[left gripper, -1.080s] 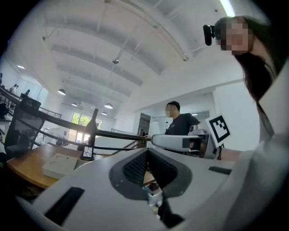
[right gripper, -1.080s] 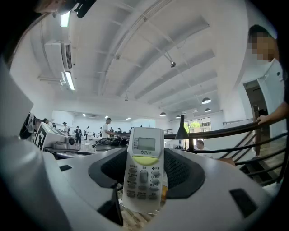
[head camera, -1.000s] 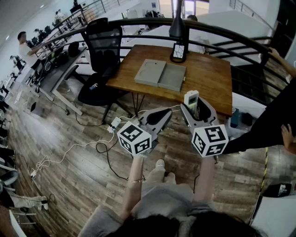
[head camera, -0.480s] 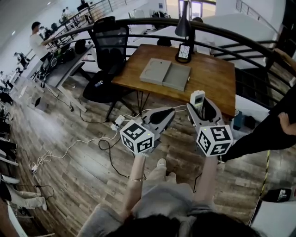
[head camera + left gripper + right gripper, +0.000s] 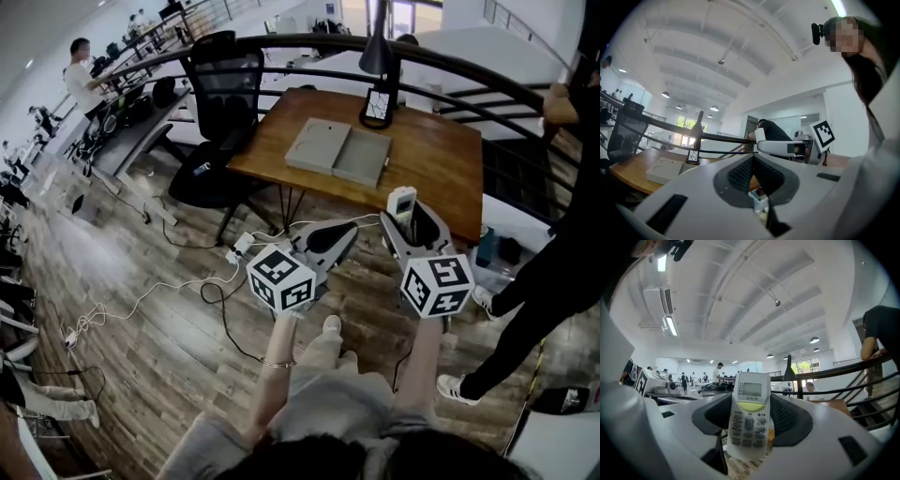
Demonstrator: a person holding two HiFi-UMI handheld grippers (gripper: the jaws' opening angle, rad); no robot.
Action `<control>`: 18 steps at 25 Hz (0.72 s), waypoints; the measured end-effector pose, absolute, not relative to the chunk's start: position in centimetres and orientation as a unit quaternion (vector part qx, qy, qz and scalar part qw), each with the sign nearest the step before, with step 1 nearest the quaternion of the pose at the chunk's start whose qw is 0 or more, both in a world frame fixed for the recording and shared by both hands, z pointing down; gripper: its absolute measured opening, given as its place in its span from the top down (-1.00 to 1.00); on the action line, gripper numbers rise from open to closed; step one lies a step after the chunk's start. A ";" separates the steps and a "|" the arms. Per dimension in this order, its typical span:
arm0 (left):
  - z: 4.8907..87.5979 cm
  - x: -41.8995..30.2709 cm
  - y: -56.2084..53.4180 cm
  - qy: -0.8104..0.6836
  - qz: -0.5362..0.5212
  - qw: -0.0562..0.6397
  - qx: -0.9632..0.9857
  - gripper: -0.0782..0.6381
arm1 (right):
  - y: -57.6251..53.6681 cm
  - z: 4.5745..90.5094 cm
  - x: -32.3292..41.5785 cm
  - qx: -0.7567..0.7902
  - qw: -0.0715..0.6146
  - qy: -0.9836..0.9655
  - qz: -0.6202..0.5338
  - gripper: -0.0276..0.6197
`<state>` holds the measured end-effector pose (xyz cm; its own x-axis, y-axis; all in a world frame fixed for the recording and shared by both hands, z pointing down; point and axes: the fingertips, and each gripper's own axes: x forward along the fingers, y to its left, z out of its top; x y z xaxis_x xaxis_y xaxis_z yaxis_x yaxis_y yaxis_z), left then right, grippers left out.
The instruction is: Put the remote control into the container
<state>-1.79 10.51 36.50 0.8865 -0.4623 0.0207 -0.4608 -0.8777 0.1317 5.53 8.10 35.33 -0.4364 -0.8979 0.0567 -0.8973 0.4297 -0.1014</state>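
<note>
The right hand-held gripper (image 5: 749, 399) is clamped on the white remote control (image 5: 750, 423), which stands upright. Only that gripper's view shows its screen and buttons. The left hand-held gripper (image 5: 753, 158) has its jaws together. The head view shows the gray container (image 5: 337, 152) on the wooden counter (image 5: 427, 155), well apart.

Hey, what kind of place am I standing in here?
Likely an open-plan office, up on a mezzanine: a wooden desk with an office chair, a curved black railing behind it, and people at workstations on the left.
</note>
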 end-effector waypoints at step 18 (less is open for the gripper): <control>35.7 -0.8 1.3 -0.219 -0.009 0.060 0.974 0.77 | -0.9 35.2 5.5 -0.525 -0.011 0.849 -0.056 0.13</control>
